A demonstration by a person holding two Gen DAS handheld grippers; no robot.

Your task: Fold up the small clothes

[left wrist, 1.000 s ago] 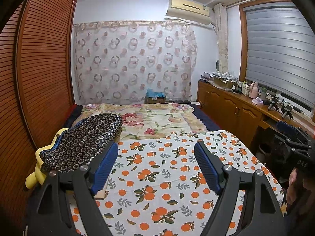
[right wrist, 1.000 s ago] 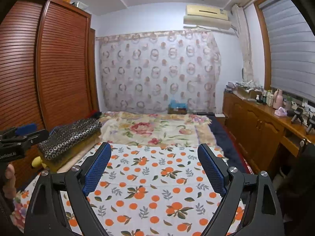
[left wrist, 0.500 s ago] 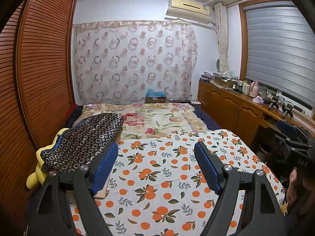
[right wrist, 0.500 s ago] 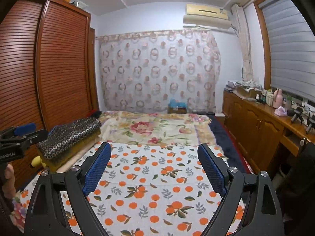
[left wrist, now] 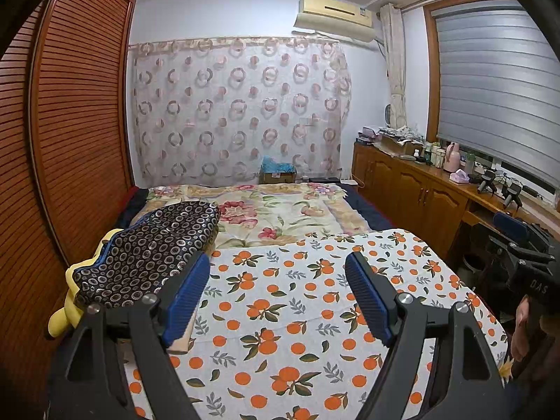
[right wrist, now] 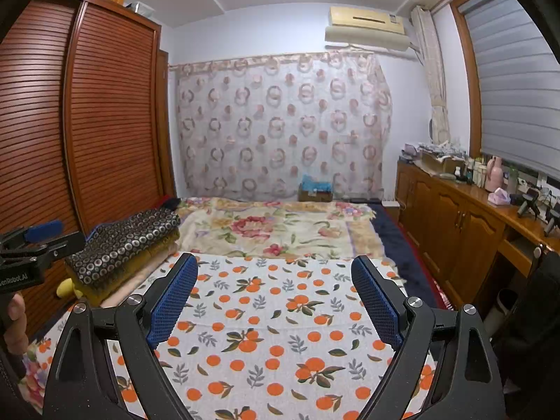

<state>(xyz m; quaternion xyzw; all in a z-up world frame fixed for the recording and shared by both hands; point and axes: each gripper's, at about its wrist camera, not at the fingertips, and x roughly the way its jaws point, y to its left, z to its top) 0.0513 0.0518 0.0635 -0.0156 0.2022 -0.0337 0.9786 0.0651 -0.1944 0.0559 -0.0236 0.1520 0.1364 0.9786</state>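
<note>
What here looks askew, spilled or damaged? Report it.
Nothing looks spilled or damaged. The orange-print cloth lies flat on the bed. The folded pile topped by a dark ring-patterned piece sits at the bed's left edge, with something yellow poking out beneath it. Both tools, left and right, are open and empty.

The left black two-finger tongs (left wrist: pixel 276 294) with blue ribbed pads stand wide apart, nothing between them, pointing slightly downward. The right black tongs (right wrist: pixel 274 297) with blue textured pads gape likewise, empty, tilted slightly down. A hand (right wrist: pixel 14 325) grips the left handle; another hand (left wrist: pixel 525 332) grips the right handle.
</note>
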